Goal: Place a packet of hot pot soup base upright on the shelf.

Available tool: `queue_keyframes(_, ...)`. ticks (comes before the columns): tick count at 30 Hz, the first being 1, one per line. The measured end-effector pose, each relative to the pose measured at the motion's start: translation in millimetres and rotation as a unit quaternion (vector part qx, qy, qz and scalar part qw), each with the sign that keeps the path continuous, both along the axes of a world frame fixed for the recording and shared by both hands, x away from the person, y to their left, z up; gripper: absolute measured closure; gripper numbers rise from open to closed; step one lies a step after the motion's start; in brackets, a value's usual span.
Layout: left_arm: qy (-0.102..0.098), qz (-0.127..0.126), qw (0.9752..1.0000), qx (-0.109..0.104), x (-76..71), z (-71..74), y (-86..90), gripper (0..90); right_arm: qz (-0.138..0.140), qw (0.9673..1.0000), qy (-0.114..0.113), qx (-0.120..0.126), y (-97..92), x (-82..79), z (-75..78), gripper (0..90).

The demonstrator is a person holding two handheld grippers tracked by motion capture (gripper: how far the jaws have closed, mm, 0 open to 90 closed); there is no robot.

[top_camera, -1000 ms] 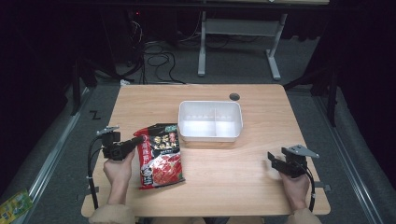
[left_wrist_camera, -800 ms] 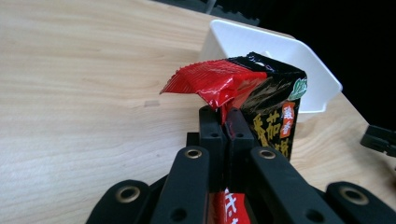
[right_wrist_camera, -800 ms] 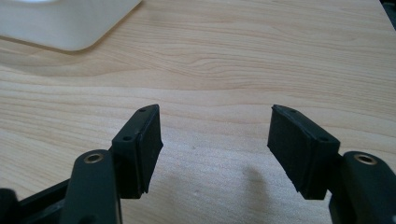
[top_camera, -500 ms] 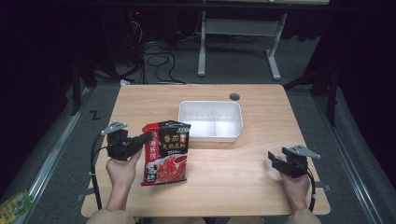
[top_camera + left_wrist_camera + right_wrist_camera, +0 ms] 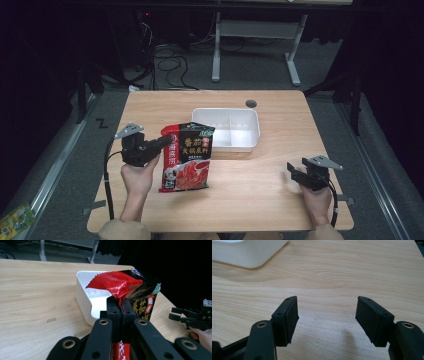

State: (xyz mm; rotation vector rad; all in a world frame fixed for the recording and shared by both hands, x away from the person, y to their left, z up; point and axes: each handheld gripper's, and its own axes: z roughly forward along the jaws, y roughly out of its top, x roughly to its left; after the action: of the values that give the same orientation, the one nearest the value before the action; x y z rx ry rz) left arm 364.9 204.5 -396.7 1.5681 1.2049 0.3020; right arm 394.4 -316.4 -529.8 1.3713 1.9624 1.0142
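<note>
High view: at left, the left gripper [image 5: 162, 143] pinches a red and black sauce packet [image 5: 188, 157] by its edge, lifted beside the white divided tray [image 5: 252, 136], probably heading in. At right, the right gripper [image 5: 295, 172] rests idle, jaws apart.

Left tongs [image 5: 167, 142] clamped, right tongs [image 5: 327, 320] agape.

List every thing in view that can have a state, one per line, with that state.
Left gripper: jaws shut on the sauce packet's edge.
Right gripper: jaws open, nothing between them, above bare table.
Sauce packet: sealed, held up off the table, tilted, beside the white tray.
White tray: upright on the table, two compartments, both look empty.
</note>
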Motion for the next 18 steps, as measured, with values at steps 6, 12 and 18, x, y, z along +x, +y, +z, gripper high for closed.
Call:
queue_keyframes(6, -0.005, -0.004, 1.0, -0.004, 10.1, 7.9, -6.1, 89.3, 0.0, 1.0, 0.0, -0.003, 0.5, -0.2, 0.0, 35.2)
queue_keyframes(12, -0.007, -0.003, 0.9999, -0.008, 22.7, 12.9, -12.8, 89.3, 0.002, 1.0, 0.0, -0.003, 0.2, 0.1, -0.1, 34.9)
queue_keyframes(18, -0.008, 0.006, 0.9999, -0.013, 35.8, 18.1, -19.7, 89.2, 0.003, 1.0, 0.0, -0.002, 0.5, -0.1, -0.1, 34.6)
